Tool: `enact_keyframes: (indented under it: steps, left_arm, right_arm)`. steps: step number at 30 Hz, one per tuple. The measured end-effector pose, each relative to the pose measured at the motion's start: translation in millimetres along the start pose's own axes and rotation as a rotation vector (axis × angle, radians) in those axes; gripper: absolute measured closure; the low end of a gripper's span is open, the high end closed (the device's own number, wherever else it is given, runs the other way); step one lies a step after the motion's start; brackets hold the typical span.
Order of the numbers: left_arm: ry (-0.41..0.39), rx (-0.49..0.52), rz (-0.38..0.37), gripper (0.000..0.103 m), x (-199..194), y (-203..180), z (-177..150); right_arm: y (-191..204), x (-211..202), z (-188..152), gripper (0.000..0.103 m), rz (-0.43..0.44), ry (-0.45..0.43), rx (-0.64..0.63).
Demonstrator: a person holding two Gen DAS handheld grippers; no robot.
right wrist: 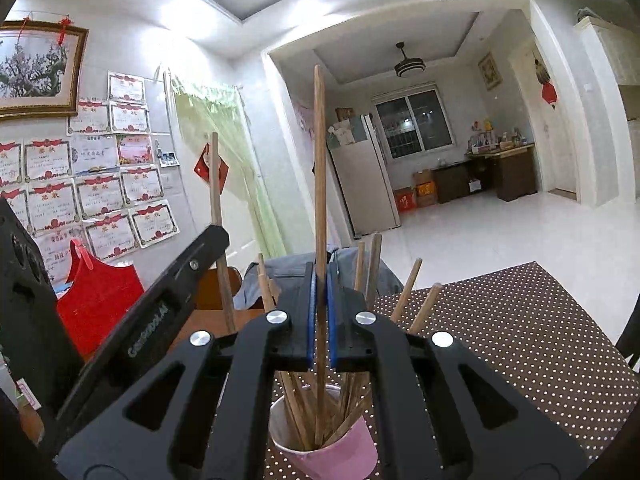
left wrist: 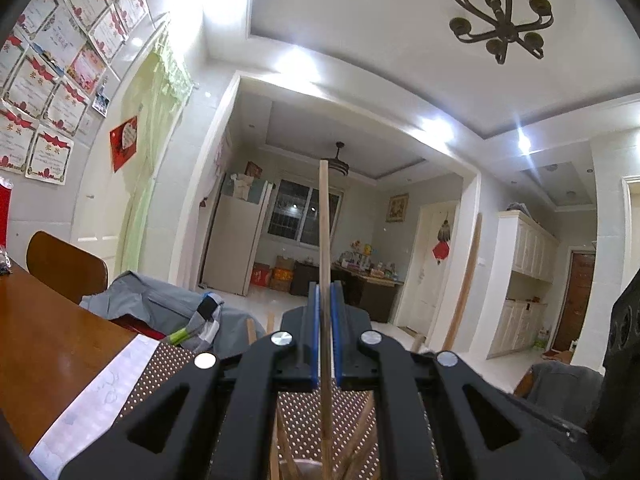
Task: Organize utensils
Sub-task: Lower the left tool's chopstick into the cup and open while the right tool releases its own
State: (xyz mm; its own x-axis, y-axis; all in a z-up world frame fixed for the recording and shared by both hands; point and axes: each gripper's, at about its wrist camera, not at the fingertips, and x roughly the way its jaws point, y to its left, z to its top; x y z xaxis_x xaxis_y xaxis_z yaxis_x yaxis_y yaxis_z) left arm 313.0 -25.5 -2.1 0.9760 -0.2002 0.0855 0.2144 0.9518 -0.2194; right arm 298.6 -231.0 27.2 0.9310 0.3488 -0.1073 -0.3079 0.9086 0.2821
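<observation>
Both tools are clamped, each on a single wooden chopstick held upright. The left gripper [left wrist: 327,332] has its blue pads pressed together on a pale chopstick [left wrist: 324,232], which rises above the jaws and runs down past them toward the dotted mat [left wrist: 152,360] on the wooden table [left wrist: 48,344]. The right gripper [right wrist: 319,312] pinches a darker chopstick [right wrist: 320,168] in the same manner; its lower end appears to hang inside the mouth of the pink cup [right wrist: 340,452], though whether it touches the bottom cannot be told. The cup stands on the brown dotted mat and already holds a loose bundle of chopsticks [right wrist: 404,292] leaning outward against its rim. The vertical hold looks deliberate: a stick kept upright over the opening can drop straight in without catching the leaning ones. Judged from this, the right stick is near release and the left one waits beside it, seen at the left of the right view.
</observation>
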Motion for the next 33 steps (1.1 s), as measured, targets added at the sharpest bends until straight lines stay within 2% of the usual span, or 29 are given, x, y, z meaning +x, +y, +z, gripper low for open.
enact_keyframes:
  steps: [7,16,17,18,19,22,25,33]
  left_arm:
    - [-0.057,0.003,0.038,0.097,3.2,2.1,-6.6]
    - [0.031,0.015,0.063,0.097,5.9,7.7,-19.2]
    - [0.039,0.017,0.062,0.091,4.9,8.2,-18.5]
    - [0.054,0.016,0.062,0.073,3.7,9.6,-17.1]
    - [0.060,0.012,0.064,0.069,2.5,10.5,-16.6]
    - [0.083,0.020,0.076,0.068,-4.6,14.5,-13.3]
    - [0.113,0.031,0.092,0.063,-13.5,17.4,-10.2]
    - [0.177,0.089,0.177,0.054,-33.7,23.1,-5.5]
  right_arm:
    - [-1.2,5.0,-2.7,0.098,0.000,0.011,-0.002]
    - [0.3,4.4,-5.4,0.098,-0.004,0.011,-0.019]
    - [1.2,4.8,-5.6,0.098,-0.002,0.013,-0.018]
    - [1.8,4.6,-5.8,0.098,-0.001,0.015,-0.018]
    - [2.8,4.6,-5.9,0.098,0.000,0.016,-0.019]
    - [5.5,3.6,-6.2,0.098,0.000,0.020,-0.022]
    - [7.5,1.1,-6.7,0.098,-0.003,0.023,-0.024]
    - [11.4,-0.8,-9.9,0.098,-0.011,0.034,-0.030]
